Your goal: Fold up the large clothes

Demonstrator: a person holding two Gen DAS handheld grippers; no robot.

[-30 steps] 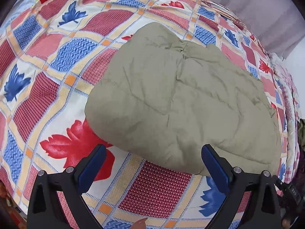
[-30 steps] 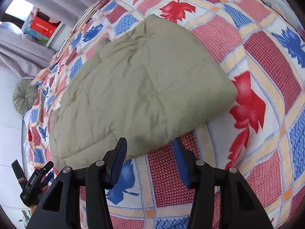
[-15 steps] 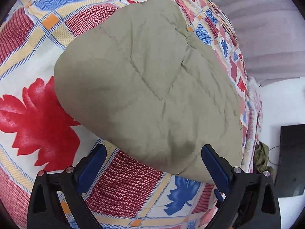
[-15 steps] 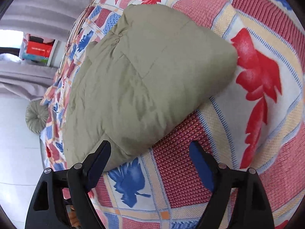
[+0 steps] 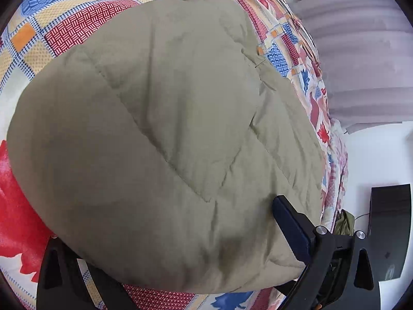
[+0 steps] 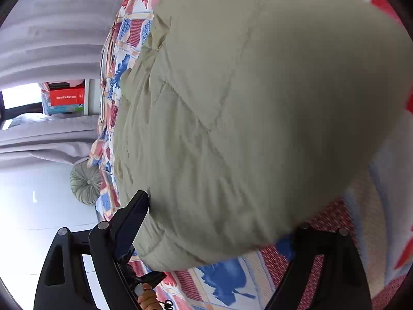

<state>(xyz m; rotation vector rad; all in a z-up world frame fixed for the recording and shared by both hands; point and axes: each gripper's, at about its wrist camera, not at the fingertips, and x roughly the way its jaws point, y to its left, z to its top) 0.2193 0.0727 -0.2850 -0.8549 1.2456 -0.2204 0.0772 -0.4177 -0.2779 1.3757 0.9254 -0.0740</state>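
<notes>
A folded olive quilted garment [image 5: 165, 129] [image 6: 258, 103] lies on the bed's patchwork cover [image 5: 64, 33] [image 6: 224, 279] and fills both wrist views. My left gripper [image 5: 206, 204] is open and straddles the garment's near edge. Its right finger [image 5: 291, 222] rests over the fabric, while the left finger is hidden beneath it. My right gripper [image 6: 214, 206] straddles the same edge further along, its jaws opening wide. One of its fingers [image 6: 131, 214] shows beside the garment's side. The other is mostly covered by the padded edge.
Grey curtains [image 5: 361, 51] [image 6: 46, 33] hang beyond the bed. A black box [image 5: 389, 230] and a small olive cloth [image 5: 344, 222] sit past the bed's edge. A round green cushion [image 6: 85, 180] lies on the floor, a red box [image 6: 67, 97] by the window.
Both grippers have dropped and rolled toward the garment's near edge, which now lies between their jaws. The right jaws have spread from half shut to wide.
</notes>
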